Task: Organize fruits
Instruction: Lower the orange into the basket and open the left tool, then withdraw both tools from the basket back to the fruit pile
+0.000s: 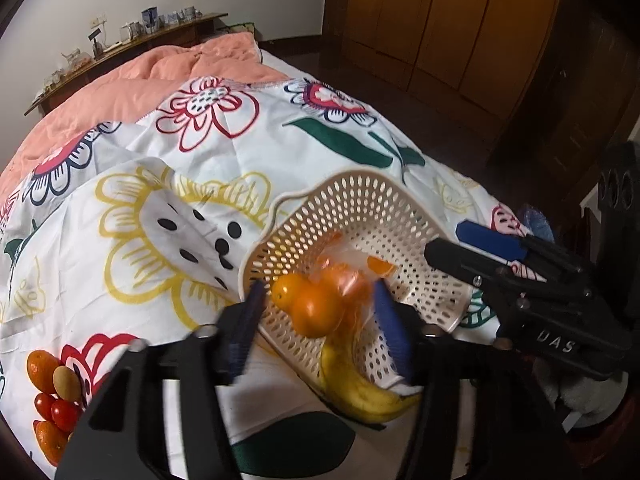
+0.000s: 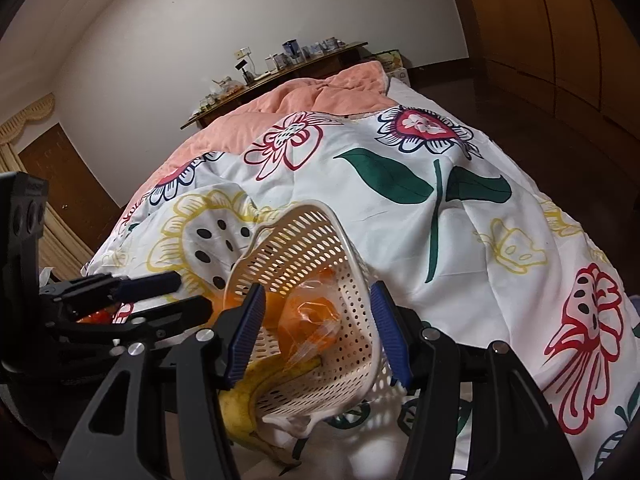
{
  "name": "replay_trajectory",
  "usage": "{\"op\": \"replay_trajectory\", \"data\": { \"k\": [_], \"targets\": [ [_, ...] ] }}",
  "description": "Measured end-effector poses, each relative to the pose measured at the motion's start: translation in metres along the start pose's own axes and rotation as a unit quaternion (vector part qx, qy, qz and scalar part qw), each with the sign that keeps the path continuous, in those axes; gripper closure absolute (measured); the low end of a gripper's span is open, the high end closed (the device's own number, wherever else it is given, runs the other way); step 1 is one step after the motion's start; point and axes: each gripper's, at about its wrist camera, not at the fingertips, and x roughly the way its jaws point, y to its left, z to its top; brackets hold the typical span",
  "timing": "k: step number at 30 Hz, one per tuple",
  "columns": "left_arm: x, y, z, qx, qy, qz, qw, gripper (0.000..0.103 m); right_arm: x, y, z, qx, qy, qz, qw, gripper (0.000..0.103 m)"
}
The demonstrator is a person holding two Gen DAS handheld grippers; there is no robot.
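Note:
A cream perforated basket (image 1: pixel 372 216) lies tilted on the flowered bedspread, its mouth toward me. Inside are two oranges (image 1: pixel 316 312), a clear bag of orange pieces (image 1: pixel 352 276) and a banana (image 1: pixel 360 388) spilling over the near rim. My left gripper (image 1: pixel 320 328) is open, its blue pads either side of the oranges. My right gripper (image 2: pixel 320 336) is open around the basket (image 2: pixel 316 240); in the left wrist view it (image 1: pixel 464 244) reaches in from the right. Loose oranges (image 1: pixel 42 364), cherry tomatoes (image 1: pixel 60 412) and a tan oval fruit (image 1: pixel 67 382) lie at lower left.
The bed carries a white flowered cover (image 1: pixel 224 152) and a peach quilt (image 1: pixel 132 80) farther back. A wooden headboard shelf (image 1: pixel 120 44) holds several small items. Wooden wardrobes (image 1: pixel 440 20) stand at right across a dark floor.

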Motion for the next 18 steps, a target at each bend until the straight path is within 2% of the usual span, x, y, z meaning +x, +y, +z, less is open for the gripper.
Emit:
{"op": "replay_trajectory", "data": {
  "k": [4, 9, 18],
  "targets": [
    [-0.005, 0.005, -0.001, -0.010, -0.010, 0.005, 0.9999, 0.030, 0.001, 0.001, 0.000, 0.002, 0.002, -0.003, 1.000, 0.046],
    [-0.012, 0.007, -0.002, 0.002, -0.027, 0.037, 0.9989, 0.020, 0.000, 0.011, 0.000, -0.008, 0.003, -0.002, 1.000, 0.044],
    [-0.022, 0.022, -0.008, -0.004, -0.041, 0.080, 0.9959, 0.015, -0.001, 0.027, 0.001, -0.021, 0.006, -0.006, 1.000, 0.042]
  ]
}}
